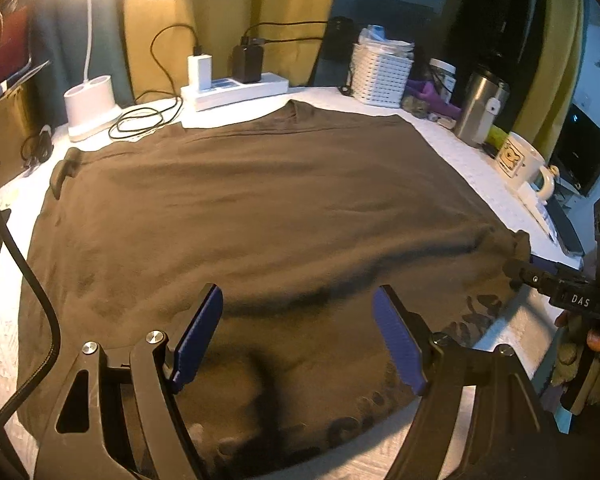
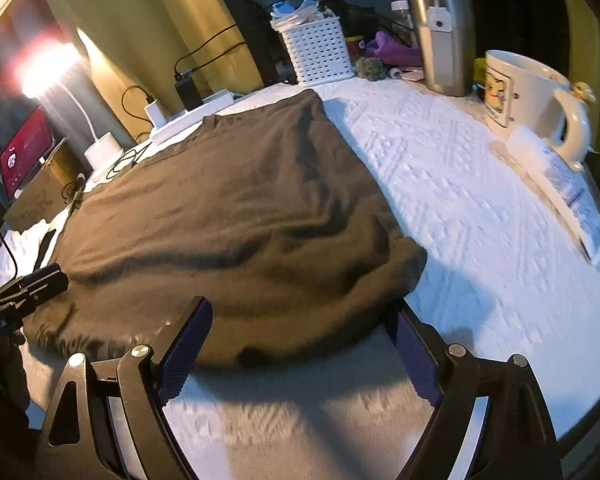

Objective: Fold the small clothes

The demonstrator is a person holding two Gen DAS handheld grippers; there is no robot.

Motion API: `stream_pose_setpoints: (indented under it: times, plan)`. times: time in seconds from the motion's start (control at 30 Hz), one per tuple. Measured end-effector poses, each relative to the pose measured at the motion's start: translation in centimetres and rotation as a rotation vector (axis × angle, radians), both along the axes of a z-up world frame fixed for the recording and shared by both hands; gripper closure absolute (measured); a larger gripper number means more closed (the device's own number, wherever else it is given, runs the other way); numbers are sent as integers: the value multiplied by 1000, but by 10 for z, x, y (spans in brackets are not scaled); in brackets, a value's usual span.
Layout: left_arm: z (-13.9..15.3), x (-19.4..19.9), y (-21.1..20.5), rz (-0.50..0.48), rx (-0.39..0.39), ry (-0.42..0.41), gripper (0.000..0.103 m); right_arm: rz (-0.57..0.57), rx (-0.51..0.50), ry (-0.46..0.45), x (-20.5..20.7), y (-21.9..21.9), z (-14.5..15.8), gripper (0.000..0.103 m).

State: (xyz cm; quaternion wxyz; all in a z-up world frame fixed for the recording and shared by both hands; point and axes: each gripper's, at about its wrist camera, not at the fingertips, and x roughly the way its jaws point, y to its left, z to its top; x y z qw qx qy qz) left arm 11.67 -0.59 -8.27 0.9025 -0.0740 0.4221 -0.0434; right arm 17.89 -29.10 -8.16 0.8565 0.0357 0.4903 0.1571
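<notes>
Both grippers open at brown garment (image 1: 260, 220) near edge.

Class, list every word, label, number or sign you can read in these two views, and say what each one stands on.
"DAS": white letters on the black body of the right gripper, seen in the left wrist view.
Label on the left gripper's body, right wrist view: too blurred to read.
Picture panel on the white mug: too blurred to tell any lettering.
Red tablet screen: only a white mark, unreadable.
</notes>
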Motion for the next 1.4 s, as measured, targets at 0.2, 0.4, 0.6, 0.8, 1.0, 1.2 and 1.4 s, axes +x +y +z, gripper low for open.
stream_pose_setpoints:
  times: [0.2,0.4,0.6,0.8,1.0,1.2,1.4]
  plan:
    - [-1,10,15,23,-9,9,25,-5,-18,1,18,11,-3,14]
    - [0,21,29,59,-12,20,25,2,-45,-7,35,22,-6,14]
    - [-3,35,41,96,-17,23,25,22,-43,-12,55,37,-10,14]
    - [-8,48,52,115,-19,38,25,53,-57,-19,71,55,-14,15]
    - [-6,59,59,123,-22,38,25,80,-57,-24,86,67,-18,15]
    - [-13,66,64,126,-23,61,25,50,-26,-27,99,66,-18,52]
    - [-13,63,70,133,-25,59,25,46,29,-2,105,58,-17,83]
